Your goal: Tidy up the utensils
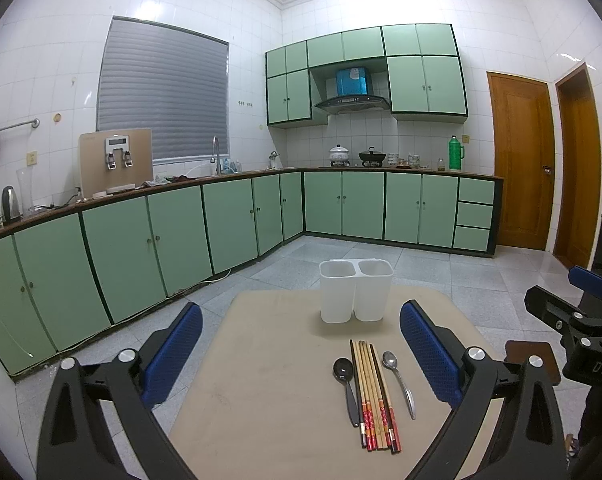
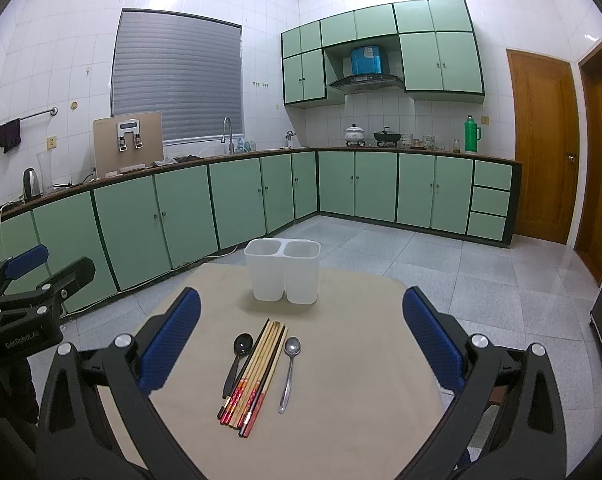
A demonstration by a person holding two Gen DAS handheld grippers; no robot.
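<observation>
Both the left hand-held gripper (image 1: 301, 354) and the right hand-held gripper (image 2: 301, 344) are held spread and empty above the table (image 1: 261, 380). The chopsticks (image 1: 375, 396) are laid lengthwise toward the white holder (image 1: 355, 292), flanked by a black spoon (image 1: 347, 384) and a steel spoon (image 1: 399, 380).

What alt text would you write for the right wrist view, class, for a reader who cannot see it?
An open right gripper hovers over a beige table where a black spoon, a bundle of chopsticks and a metal spoon lie side by side. Behind them stands an empty white two-compartment holder; green kitchen cabinets fill the background.
</observation>
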